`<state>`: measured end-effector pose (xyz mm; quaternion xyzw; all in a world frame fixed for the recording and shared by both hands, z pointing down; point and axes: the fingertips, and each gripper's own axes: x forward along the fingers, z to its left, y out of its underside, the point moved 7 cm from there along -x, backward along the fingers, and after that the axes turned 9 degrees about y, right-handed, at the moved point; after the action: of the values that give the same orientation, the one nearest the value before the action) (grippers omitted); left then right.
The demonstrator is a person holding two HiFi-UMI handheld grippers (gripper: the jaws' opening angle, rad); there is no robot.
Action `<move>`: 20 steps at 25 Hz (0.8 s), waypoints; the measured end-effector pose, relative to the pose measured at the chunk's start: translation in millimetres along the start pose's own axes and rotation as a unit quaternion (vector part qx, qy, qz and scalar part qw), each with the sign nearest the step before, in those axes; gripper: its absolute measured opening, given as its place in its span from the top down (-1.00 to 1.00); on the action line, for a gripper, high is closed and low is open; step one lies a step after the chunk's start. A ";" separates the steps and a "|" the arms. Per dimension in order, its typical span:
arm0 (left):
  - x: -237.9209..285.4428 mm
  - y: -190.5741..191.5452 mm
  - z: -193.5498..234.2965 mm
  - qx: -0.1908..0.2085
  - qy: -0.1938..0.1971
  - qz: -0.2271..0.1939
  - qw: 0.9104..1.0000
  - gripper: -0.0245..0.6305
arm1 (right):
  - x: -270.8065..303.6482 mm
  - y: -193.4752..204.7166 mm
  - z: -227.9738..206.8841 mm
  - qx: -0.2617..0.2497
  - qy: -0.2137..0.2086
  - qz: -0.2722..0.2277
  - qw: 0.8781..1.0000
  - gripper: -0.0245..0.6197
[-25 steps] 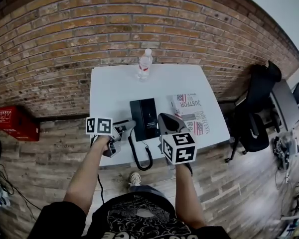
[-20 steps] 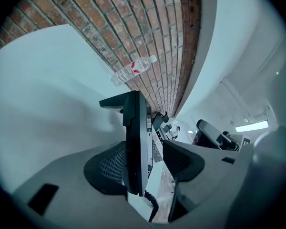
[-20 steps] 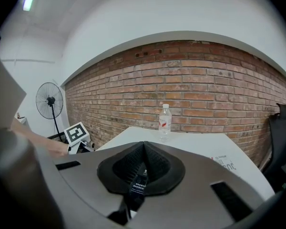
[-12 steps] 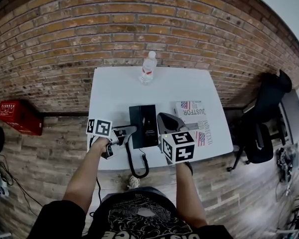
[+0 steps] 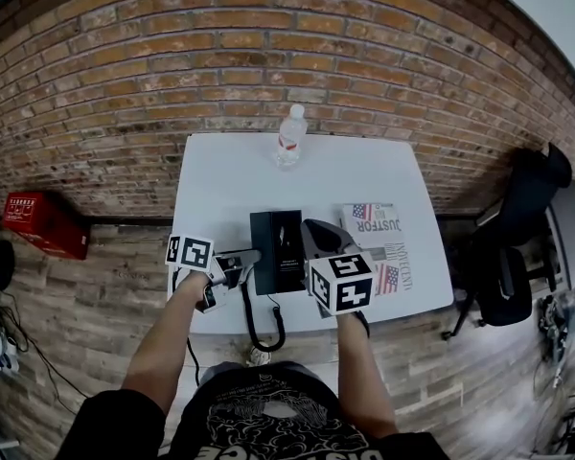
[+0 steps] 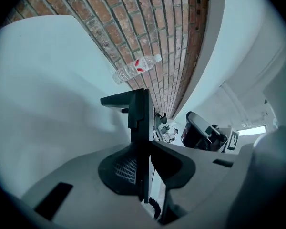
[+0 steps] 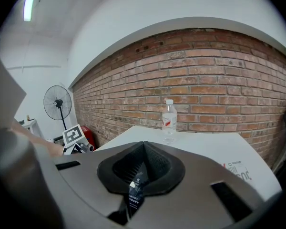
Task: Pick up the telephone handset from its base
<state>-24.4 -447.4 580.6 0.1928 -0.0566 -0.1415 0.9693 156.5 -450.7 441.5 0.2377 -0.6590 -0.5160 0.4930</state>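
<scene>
- My left tongs (image 5: pixel 252 255) have just been closing and now pinch the black handset (image 6: pixel 137 109) from its left side; it runs on edge between the pads in the left gripper view.
- The handset lies on its base (image 5: pixel 286 252), near the front of the white worktop (image 5: pixel 225 185).
- The coiled cord (image 5: pixel 259 329) hangs in a loop over the worktop's front edge.
- My right tongs (image 5: pixel 310 225) hover at the base's right side, pressed together and pinching nothing; a strip of black with white print shows through the gap behind their tips.
- A magazine (image 5: pixel 383 247) lies just right of the base.
- A bottle (image 5: pixel 289 134) stands at the far edge, by the brick wall.
</scene>
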 end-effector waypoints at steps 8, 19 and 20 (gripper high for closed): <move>-0.7 -1.8 -3.3 -0.008 0.013 -0.013 1.000 0.70 | 7.6 -1.3 -3.3 0.006 -0.002 0.002 1.000 0.92; -9.5 -4.3 -21.3 0.001 0.027 -0.038 0.999 0.70 | 2.9 -3.5 12.5 0.008 -0.005 -0.001 1.000 0.92; -11.5 -4.6 -23.9 0.003 0.027 -0.043 0.999 0.70 | 0.5 -4.3 14.4 0.008 -0.005 -0.003 1.000 0.92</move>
<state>-32.6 -439.5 556.2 0.2013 -0.0222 -0.1771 0.9631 142.5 -446.2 438.0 0.2407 -0.6645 -0.5135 0.4866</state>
